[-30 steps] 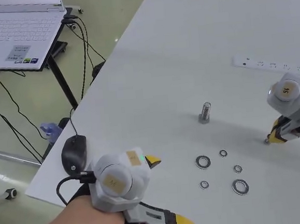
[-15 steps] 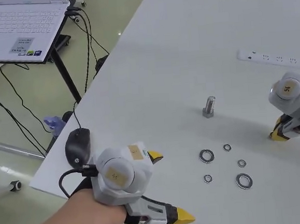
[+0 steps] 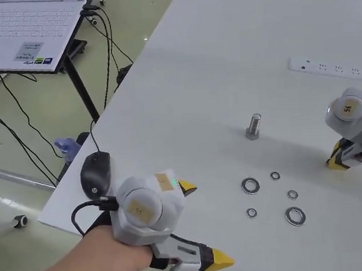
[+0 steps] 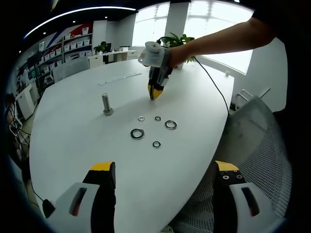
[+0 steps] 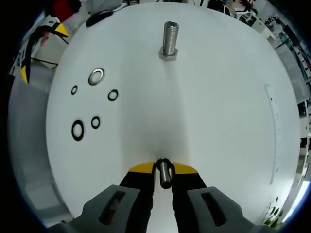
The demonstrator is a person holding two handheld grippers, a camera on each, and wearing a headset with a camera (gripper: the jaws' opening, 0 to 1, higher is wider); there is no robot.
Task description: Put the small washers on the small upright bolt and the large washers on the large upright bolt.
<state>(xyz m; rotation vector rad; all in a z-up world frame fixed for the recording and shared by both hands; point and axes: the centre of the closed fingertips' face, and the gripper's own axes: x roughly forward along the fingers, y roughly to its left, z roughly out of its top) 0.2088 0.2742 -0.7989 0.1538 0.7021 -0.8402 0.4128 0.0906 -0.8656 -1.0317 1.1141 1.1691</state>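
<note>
Your right gripper [image 5: 164, 171], bottom centre, grips the small grey metal bolt [image 5: 164, 177], seemingly standing it up: release it gently. Your left gripper [image 4: 164, 167] has its jaws apart.

An office or meeting room is indicated. A large white oval table [image 3: 212, 57] of the conference kind is seen, with a computer mouse [image 3: 96, 175] laid at its near left edge and a power strip [image 3: 332, 70] toward its far right edge. A laptop [image 3: 16, 29] is set on a stand beside the table. In the left gripper view, a mesh office chair [image 4: 257, 141], stocked shelves [image 4: 73, 41], a potted plant [image 4: 177, 41] and tall windows [image 4: 214, 12] are seen.
</note>
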